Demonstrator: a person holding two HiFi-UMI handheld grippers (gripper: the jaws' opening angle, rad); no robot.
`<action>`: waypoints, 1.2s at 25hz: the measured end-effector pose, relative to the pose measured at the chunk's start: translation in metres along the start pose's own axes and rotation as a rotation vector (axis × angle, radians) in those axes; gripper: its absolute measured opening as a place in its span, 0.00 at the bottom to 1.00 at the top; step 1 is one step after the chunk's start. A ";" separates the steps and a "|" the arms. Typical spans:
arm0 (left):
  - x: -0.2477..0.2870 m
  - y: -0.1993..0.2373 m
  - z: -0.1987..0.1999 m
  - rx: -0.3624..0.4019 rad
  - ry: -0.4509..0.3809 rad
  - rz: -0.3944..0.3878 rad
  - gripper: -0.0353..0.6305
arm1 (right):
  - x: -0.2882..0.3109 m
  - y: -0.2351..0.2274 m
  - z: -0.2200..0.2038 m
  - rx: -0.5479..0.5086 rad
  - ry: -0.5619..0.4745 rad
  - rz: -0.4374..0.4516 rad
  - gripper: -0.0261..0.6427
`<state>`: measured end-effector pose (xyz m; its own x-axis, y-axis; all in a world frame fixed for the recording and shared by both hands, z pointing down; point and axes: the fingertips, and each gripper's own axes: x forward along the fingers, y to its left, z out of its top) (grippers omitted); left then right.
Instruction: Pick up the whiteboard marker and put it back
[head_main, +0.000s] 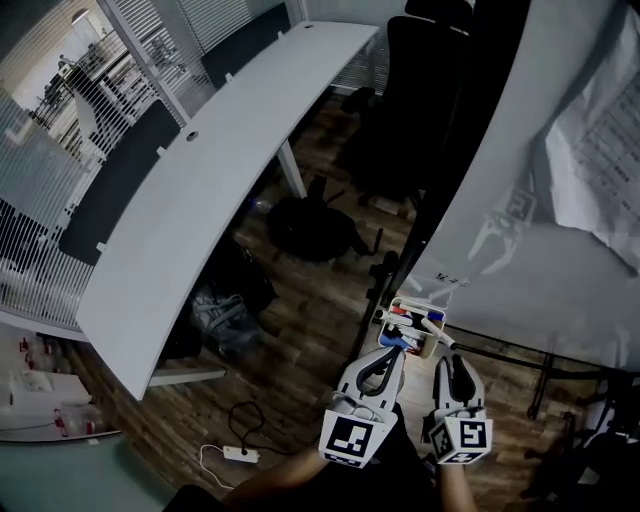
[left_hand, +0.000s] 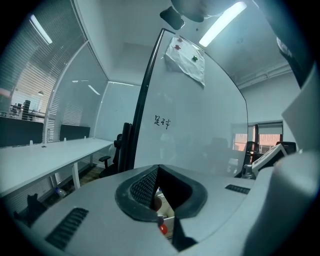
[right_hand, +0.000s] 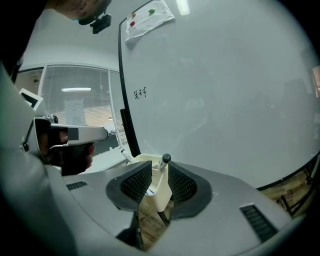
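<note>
**Inspector:** State of the right gripper (right_hand: 160, 169)?

**Assistant:** Jaws apart, gripping nothing. The cream holder (right_hand: 156, 194) lies in line between them, and neither pad presses on it.

**Inspector:** Left gripper (left_hand: 158, 171)?

**Assistant:** Jaws together at the tips, empty.

**Inspector:** Location of the whiteboard marker (right_hand: 164, 161)?

**Assistant:** Black-capped, standing tilted in the holder among other markers (head_main: 408, 318). The holder sits at the lower edge of the whiteboard (right_hand: 225, 100), just ahead of both grippers.
</note>
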<state>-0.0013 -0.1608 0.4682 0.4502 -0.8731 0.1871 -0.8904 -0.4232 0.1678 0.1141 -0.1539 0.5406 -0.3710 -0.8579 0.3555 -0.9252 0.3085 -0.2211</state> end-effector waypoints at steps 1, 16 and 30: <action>-0.001 -0.002 0.002 0.001 -0.007 -0.002 0.06 | -0.003 0.000 0.002 -0.002 -0.005 -0.008 0.20; -0.005 -0.022 0.052 0.036 -0.118 -0.048 0.06 | -0.035 0.003 0.094 -0.019 -0.200 -0.050 0.06; 0.003 -0.017 0.071 0.070 -0.144 -0.057 0.06 | -0.040 -0.008 0.122 -0.067 -0.242 -0.054 0.06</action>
<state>0.0108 -0.1732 0.3969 0.4907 -0.8705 0.0379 -0.8682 -0.4848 0.1056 0.1463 -0.1723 0.4177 -0.2981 -0.9448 0.1357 -0.9495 0.2789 -0.1438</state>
